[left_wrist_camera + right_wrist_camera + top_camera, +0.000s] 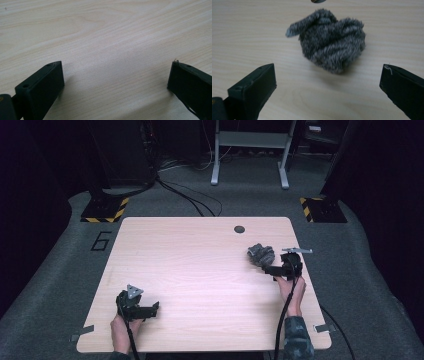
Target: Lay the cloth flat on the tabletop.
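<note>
Two black tongs are working over the pale wood-grain tabletop (200, 270). A crumpled ball of fuzzy grey fabric (261, 254) is lying at the far right of the tabletop, near a small dark round hole (239, 229). The right tongs (272, 268) are pointing at the ball from just beside it, jaws spread wide and gripping nothing; the ball (329, 42) is sitting just ahead of the gap. The left tongs (150, 310) are resting at the near left, well apart from the ball, jaws likewise parted over bare wood (112, 50).
</note>
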